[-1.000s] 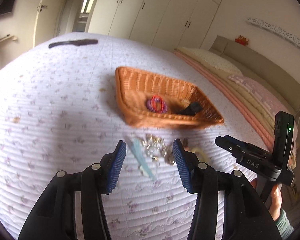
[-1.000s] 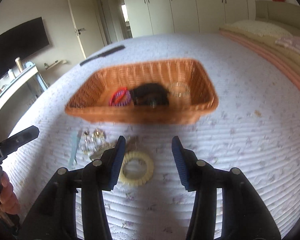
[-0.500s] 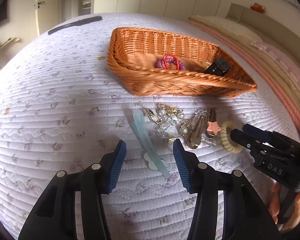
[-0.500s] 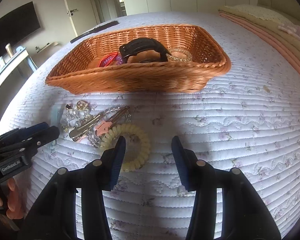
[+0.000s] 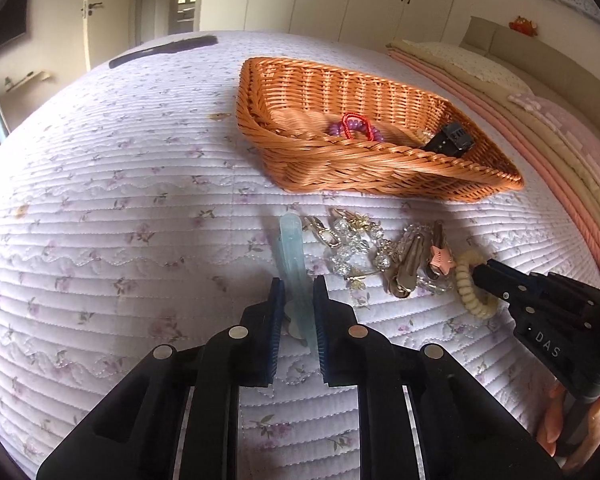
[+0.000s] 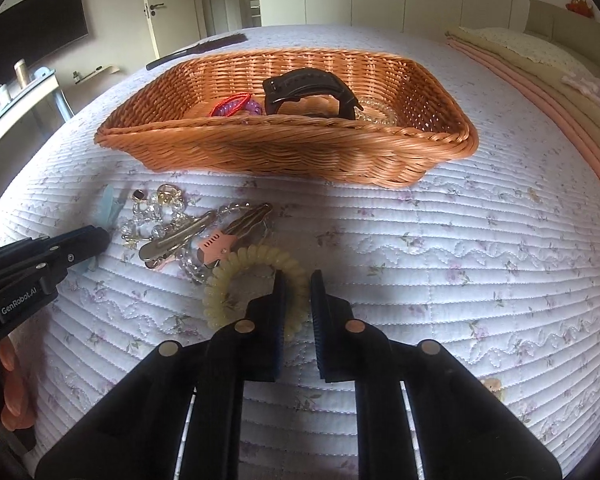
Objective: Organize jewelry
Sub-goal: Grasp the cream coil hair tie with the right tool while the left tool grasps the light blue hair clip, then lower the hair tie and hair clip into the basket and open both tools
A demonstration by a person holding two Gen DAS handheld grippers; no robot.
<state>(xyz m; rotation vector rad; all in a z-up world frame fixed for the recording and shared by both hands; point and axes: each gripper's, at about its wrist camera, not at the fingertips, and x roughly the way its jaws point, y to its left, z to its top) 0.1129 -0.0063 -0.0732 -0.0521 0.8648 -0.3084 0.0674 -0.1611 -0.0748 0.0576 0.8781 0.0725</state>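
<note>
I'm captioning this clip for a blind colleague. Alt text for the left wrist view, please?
The left gripper has its fingers closed around a pale blue hair clip lying on a quilted bed, beside a jewelry pile and a wicker basket.

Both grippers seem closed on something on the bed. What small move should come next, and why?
Probably lift both and carry them toward the basket. The left gripper has its fingers closed around the blue clip, and the right gripper pinches the yellow coil tie. Both items lie on the quilt, and the basket just behind already holds a watch.
</note>
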